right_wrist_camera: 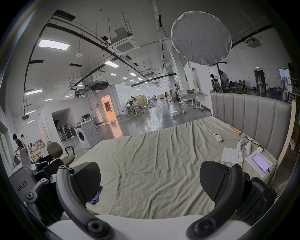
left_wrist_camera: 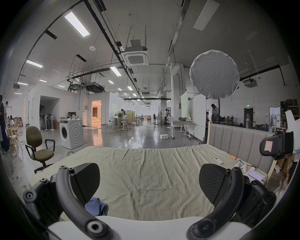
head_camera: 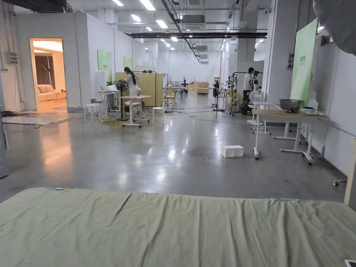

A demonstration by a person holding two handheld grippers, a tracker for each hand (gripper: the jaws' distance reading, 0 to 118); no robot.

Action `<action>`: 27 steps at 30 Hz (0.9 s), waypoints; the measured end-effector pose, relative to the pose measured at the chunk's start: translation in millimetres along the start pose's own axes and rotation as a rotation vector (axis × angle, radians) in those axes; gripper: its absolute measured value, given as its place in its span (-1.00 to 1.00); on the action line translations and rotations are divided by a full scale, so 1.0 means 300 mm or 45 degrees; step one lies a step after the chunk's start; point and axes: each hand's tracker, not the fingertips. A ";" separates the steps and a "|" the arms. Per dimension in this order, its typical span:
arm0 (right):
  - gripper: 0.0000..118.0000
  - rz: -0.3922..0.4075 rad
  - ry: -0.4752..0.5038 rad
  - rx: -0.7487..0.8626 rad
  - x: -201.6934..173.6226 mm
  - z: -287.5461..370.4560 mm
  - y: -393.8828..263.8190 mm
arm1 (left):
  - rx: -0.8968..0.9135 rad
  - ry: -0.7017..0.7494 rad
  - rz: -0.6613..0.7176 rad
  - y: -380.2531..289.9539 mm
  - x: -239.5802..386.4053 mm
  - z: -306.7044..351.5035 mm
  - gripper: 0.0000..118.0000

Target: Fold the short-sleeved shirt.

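Note:
A blue garment [left_wrist_camera: 96, 207] lies crumpled on the pale green bed sheet [left_wrist_camera: 146, 175] near the front edge, partly hidden behind my left gripper's left jaw; it also peeks out as blue cloth [right_wrist_camera: 96, 194] in the right gripper view. My left gripper [left_wrist_camera: 149, 183] stands open above the sheet, nothing between its jaws. My right gripper [right_wrist_camera: 150, 182] is open too, holding nothing, and appears at the far right of the left gripper view [left_wrist_camera: 276, 144]. The left gripper's body [right_wrist_camera: 32, 178] sits at the left of the right gripper view. The head view looks over the sheet [head_camera: 170, 234].
A padded grey headboard [right_wrist_camera: 253, 120] closes the bed's right side. Beside it lie a white remote [right_wrist_camera: 218, 137], papers [right_wrist_camera: 232, 155], a phone [right_wrist_camera: 261, 162] and small items. Beyond the bed are a washing machine [left_wrist_camera: 71, 133], an office chair [left_wrist_camera: 38, 146], tables and people.

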 end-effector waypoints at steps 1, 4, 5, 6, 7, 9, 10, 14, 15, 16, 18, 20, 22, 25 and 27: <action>1.00 -0.002 -0.013 0.004 0.005 -0.004 0.000 | -0.002 -0.001 -0.003 0.000 0.001 0.000 1.00; 1.00 -0.037 -0.044 -0.022 0.023 -0.021 -0.002 | -0.007 0.001 -0.010 -0.001 0.000 -0.001 1.00; 1.00 -0.043 -0.062 -0.028 0.026 -0.024 -0.007 | -0.008 0.002 -0.011 -0.001 0.000 -0.002 1.00; 1.00 -0.048 -0.075 -0.031 0.030 -0.025 -0.008 | -0.008 0.003 -0.011 0.000 -0.001 -0.002 1.00; 1.00 -0.055 -0.068 -0.030 0.036 -0.024 -0.012 | -0.008 0.005 -0.010 0.000 -0.001 -0.003 1.00; 1.00 -0.094 -0.051 -0.056 0.048 -0.020 -0.012 | -0.002 0.013 -0.008 0.000 -0.002 -0.002 1.00; 1.00 -0.117 -0.028 -0.059 0.055 -0.017 -0.011 | 0.002 0.020 -0.003 0.001 -0.002 -0.001 1.00; 1.00 -0.132 0.108 0.070 0.087 -0.009 -0.025 | 0.002 0.012 0.043 0.004 0.000 -0.001 1.00; 1.00 -0.092 0.170 0.123 0.100 -0.011 -0.026 | 0.000 0.006 0.042 0.002 0.001 -0.001 1.00; 1.00 -0.028 0.245 0.191 0.120 -0.013 -0.032 | -0.005 0.002 0.040 -0.001 0.006 -0.001 1.00; 1.00 -0.034 0.107 0.230 0.125 -0.009 -0.032 | -0.012 0.005 0.031 -0.006 0.018 -0.001 1.00; 1.00 -0.040 -0.004 0.213 0.130 -0.019 -0.027 | -0.020 -0.014 0.013 -0.012 0.023 0.000 1.00; 1.00 -0.030 0.026 0.213 0.141 -0.029 -0.034 | -0.016 -0.010 0.004 -0.016 0.029 0.002 1.00; 1.00 -0.027 0.048 0.195 0.145 -0.028 -0.044 | -0.018 -0.013 -0.001 -0.014 0.028 0.000 1.00; 1.00 0.011 0.067 0.196 0.143 -0.033 -0.057 | -0.018 -0.008 0.002 -0.012 0.026 -0.003 1.00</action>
